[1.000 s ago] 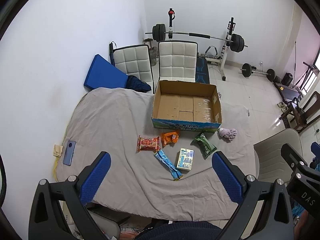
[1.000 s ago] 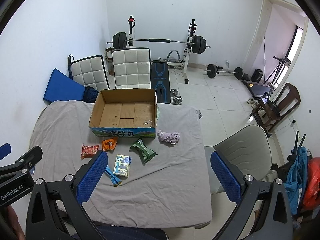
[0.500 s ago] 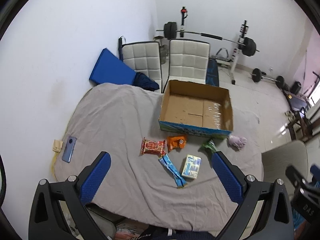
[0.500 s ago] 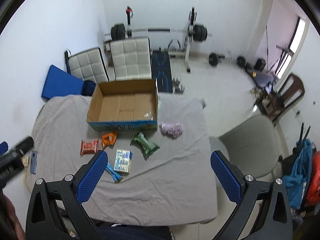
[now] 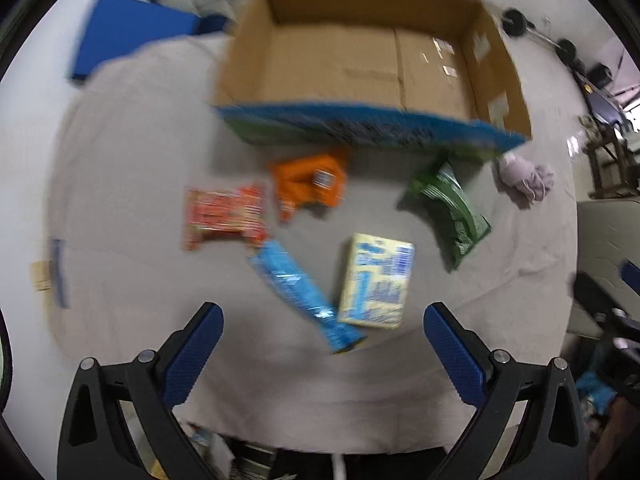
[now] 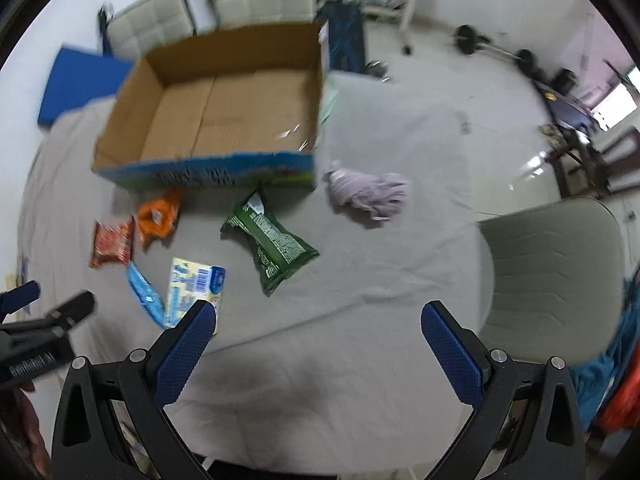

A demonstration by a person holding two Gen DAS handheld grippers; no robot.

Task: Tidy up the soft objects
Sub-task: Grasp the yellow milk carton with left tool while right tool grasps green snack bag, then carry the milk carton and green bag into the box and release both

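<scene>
Both grippers have dropped much closer to the counter since a second ago, so the box and packets now fill far more of each view, blurred by the motion. The counter (image 5: 120,184), draped in a grey cloth, carries an open, empty brown cardboard box (image 5: 360,60) with a blue-and-green printed front wall, standing at the far side. A grey padded chair (image 6: 556,276) stands off the counter's right edge. In front of the box lie the soft things, all resting on the cloth and none inside the box: a crumpled pale lilac cloth (image 6: 366,192) near the box's right front corner, a dark green snack bag (image 6: 272,240) just before the front wall, a pale yellow pack with blue print (image 5: 378,280), a long light blue wrapper (image 5: 300,292) touching that pack's left side, a red snack packet (image 5: 224,216) further left, and a small orange packet (image 5: 308,184) close under the box. The left gripper (image 5: 322,356) hangs over the near edge with its blue-padded fingers (image 5: 192,352) spread wide and holding nothing. The right gripper (image 6: 320,354) likewise has its fingers (image 6: 450,354) spread apart and empty.
</scene>
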